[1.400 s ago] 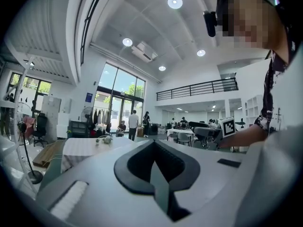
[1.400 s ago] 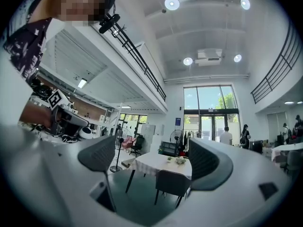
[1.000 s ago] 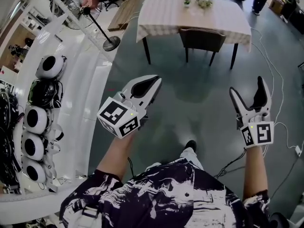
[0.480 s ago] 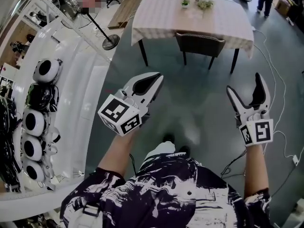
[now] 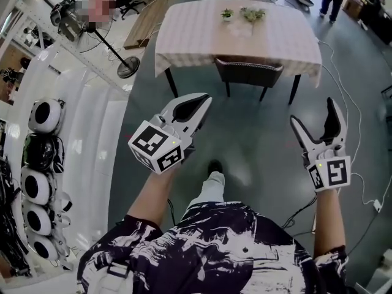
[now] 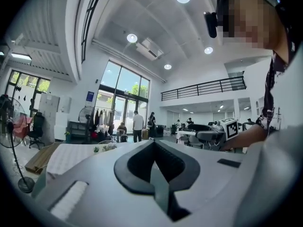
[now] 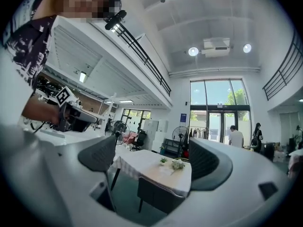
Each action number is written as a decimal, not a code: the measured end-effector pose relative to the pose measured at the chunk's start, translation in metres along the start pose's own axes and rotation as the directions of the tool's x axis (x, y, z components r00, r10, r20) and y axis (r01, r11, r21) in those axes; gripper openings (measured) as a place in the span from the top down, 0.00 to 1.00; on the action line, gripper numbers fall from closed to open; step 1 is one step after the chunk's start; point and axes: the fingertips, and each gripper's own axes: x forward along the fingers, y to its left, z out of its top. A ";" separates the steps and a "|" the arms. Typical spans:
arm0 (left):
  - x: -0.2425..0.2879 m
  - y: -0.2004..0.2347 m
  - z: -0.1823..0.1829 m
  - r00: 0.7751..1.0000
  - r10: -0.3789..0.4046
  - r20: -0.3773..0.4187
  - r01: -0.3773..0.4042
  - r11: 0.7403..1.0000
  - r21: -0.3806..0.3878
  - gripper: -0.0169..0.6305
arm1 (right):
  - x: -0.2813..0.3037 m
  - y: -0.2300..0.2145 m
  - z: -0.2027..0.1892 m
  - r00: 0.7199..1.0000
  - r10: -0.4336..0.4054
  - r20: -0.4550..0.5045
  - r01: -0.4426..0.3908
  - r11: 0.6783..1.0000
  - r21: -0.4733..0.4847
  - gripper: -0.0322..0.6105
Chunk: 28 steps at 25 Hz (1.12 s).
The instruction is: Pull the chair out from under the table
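The table, under a pale checked cloth, stands well ahead of both claws across a stretch of bare grey floor. The chair is pushed in at the table's near edge with its dark back turned to the claws and its seat hidden under the cloth. It lies ahead of and between the two claws, somewhat nearer the right one's line. A fan on a stand is ahead and left of the left claw.

The left claw is closed, tips meeting, with nothing in it. The right claw is spread wide and also empty. In the right gripper view, the table and chair show far off in the gap between its jaws.

This looks like the approach: neither claw is near the chair. The next move calls for closing the distance, bringing the open right claw onto the top edge of the chair back, clamping there and drawing straight back. The chair legs should stay clear of the table legs and the hanging cloth. The left claw would have to open first if it is to help. Cords on the floor ahead and right of the right claw could catch a foot.

Two small potted plants sit on the far part of the tabletop.

No brand or wording can be read. Each claw's cube carries black-and-white square markers, and a blue sign by the glass doors is too small to read.
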 end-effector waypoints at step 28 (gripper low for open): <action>0.100 0.190 0.001 0.997 0.061 -0.045 -0.064 0.996 -0.057 0.97 | 0.250 -0.048 -0.108 0.963 0.185 -0.195 -0.196 0.980 -0.034 0.28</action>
